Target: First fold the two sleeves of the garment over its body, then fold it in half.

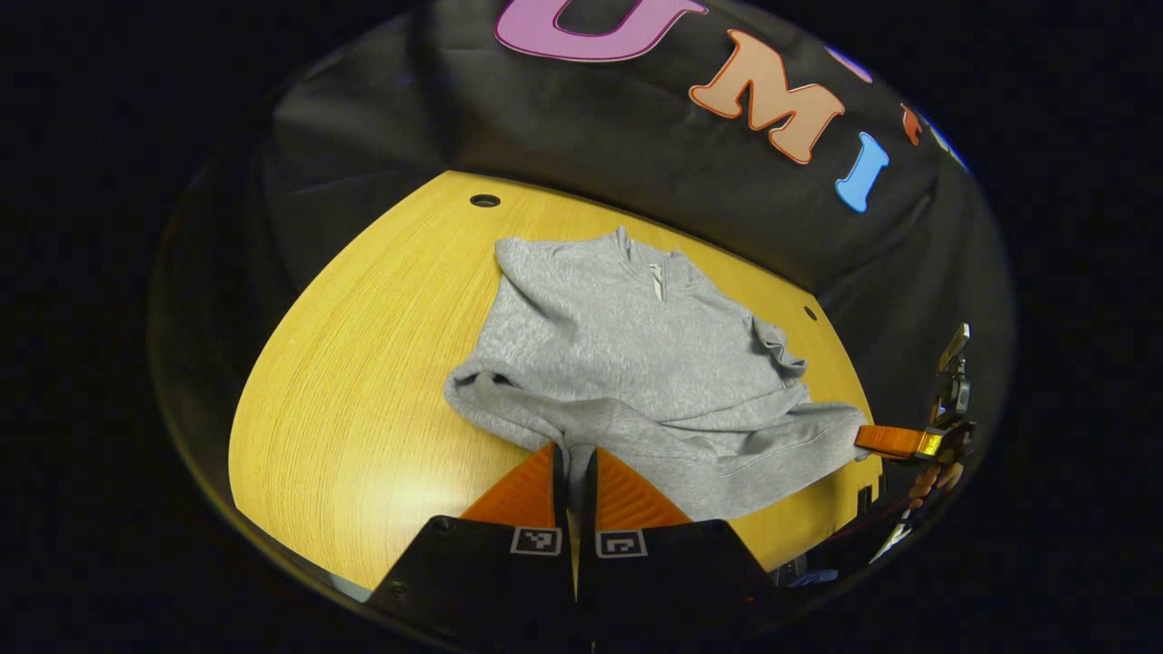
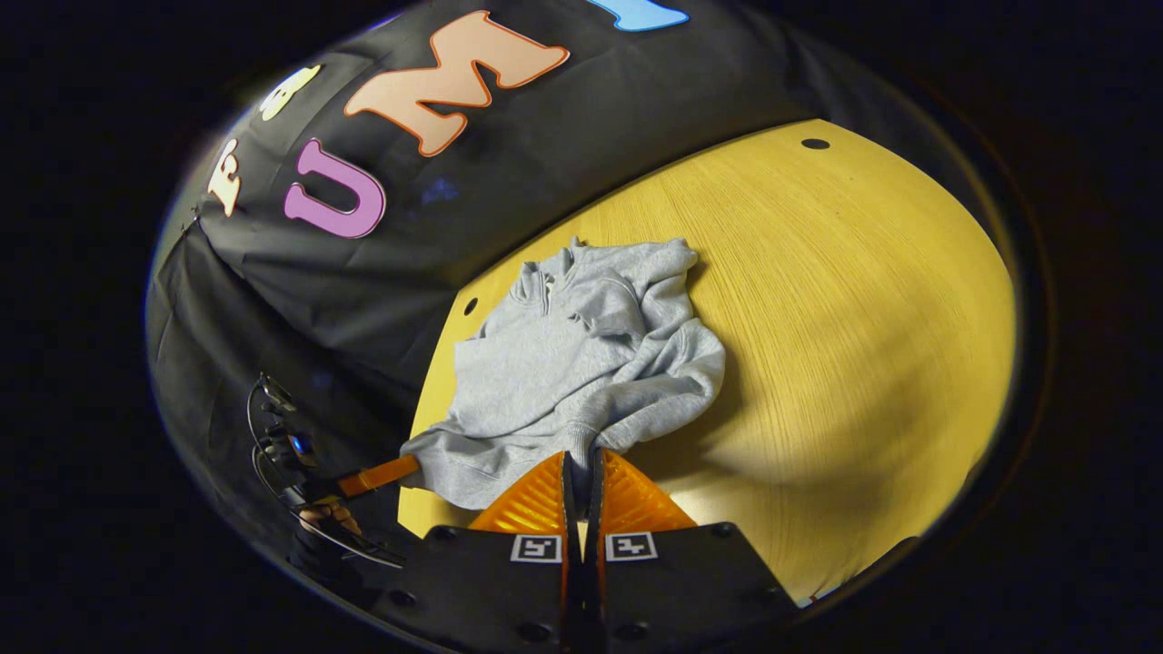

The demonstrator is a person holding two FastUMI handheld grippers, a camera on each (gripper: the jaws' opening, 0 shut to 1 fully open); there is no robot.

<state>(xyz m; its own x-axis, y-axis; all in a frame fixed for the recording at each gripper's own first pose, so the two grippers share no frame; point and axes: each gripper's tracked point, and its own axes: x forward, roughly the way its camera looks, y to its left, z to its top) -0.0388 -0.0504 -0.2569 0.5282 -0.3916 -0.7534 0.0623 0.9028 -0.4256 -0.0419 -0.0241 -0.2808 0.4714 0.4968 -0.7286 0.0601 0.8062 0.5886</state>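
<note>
A grey sweatshirt (image 1: 627, 363) lies spread on the yellow wood-grain counter (image 1: 363, 363), its collar (image 1: 650, 263) with a short zip toward the black cloth wall (image 1: 545, 127) at the back and its hem toward us. We see both sleeves already laid across the body.

In the left gripper view, the left gripper (image 1: 574, 459) sits low at the near edge of the garment, its jaws drawn almost together with only a thin slit between them. Grey fabric of a cuff or the hem reaches right down to the tips, and the jaws appear to pinch it, though the fold hides the exact contact. Off to the right in the same view, the other gripper's fingers (image 1: 895, 442) touch the garment's far lower corner, with part of a hand (image 1: 936, 477) behind it.

In the right gripper view, the sweatshirt (image 2: 581, 363) lies bunched near the counter's (image 2: 863, 318) left edge, one sleeve (image 2: 663, 386) curving across the body toward us. The right gripper (image 2: 581, 472) has its jaws nearly closed, and the sleeve's cuff end runs into the narrow gap between them, so we read it as gripped. At the left of this view the other gripper's fingers (image 2: 377, 475) meet the lower corner of the hem, where we cannot tell how far its jaws stand apart. A round hole (image 2: 815, 143) marks the counter's far corner.
</note>
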